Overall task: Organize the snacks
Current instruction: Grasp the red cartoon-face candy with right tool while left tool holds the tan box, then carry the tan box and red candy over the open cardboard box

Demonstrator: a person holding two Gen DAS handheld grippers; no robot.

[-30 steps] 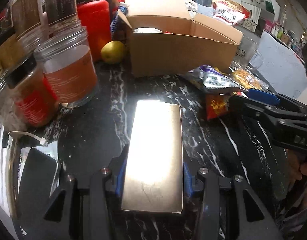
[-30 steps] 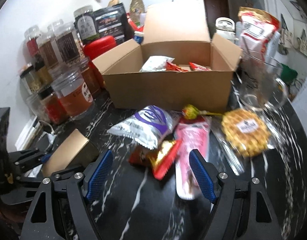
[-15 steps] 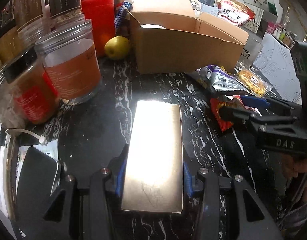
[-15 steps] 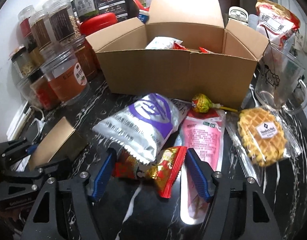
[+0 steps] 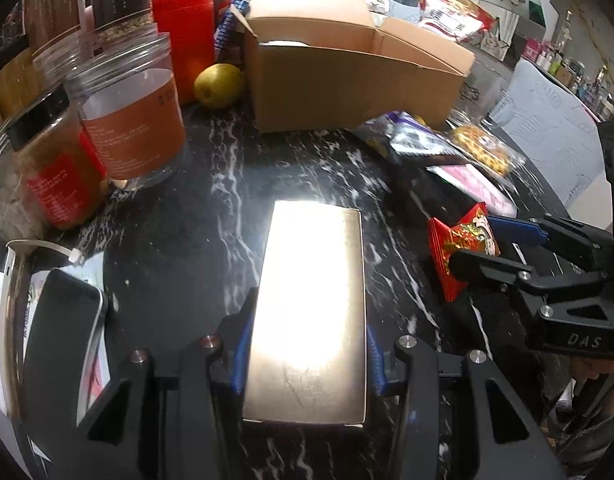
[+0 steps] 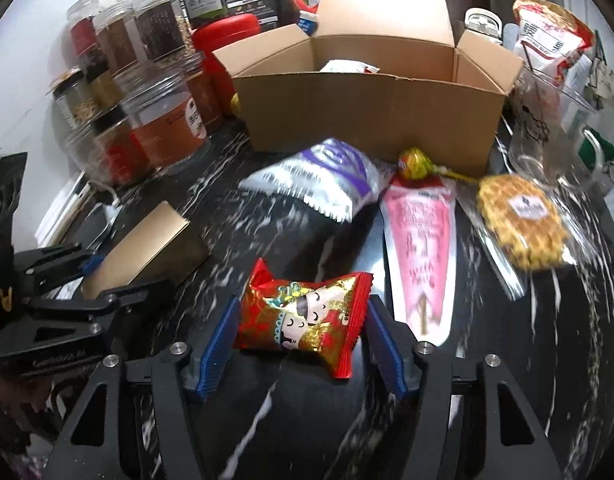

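Note:
A red and gold snack packet (image 6: 303, 316) lies crosswise between the blue pads of my right gripper (image 6: 303, 320), whose jaws are closing and press on both its ends. The left wrist view shows the same packet (image 5: 459, 248) tilted in the right gripper (image 5: 483, 244), clear of the other snacks. My left gripper (image 5: 307, 320) is shut on a flat gold box (image 5: 311, 312) low over the black marble counter; the right wrist view has that box (image 6: 147, 248) at the left. The open cardboard box (image 6: 367, 116) stands behind, with some packets inside.
A purple and silver bag (image 6: 323, 180), a pink packet (image 6: 419, 240), a lollipop (image 6: 413, 164) and a wrapped waffle (image 6: 523, 220) lie before the box. Jars (image 5: 135, 132) crowd the left, a pear (image 5: 219, 86) beside them. A phone (image 5: 59, 344) lies near left, a glass mug (image 6: 547, 128) at right.
My right gripper's jaws narrowed onto the red packet and drew it back from under the purple bag. The left gripper and gold box stayed put.

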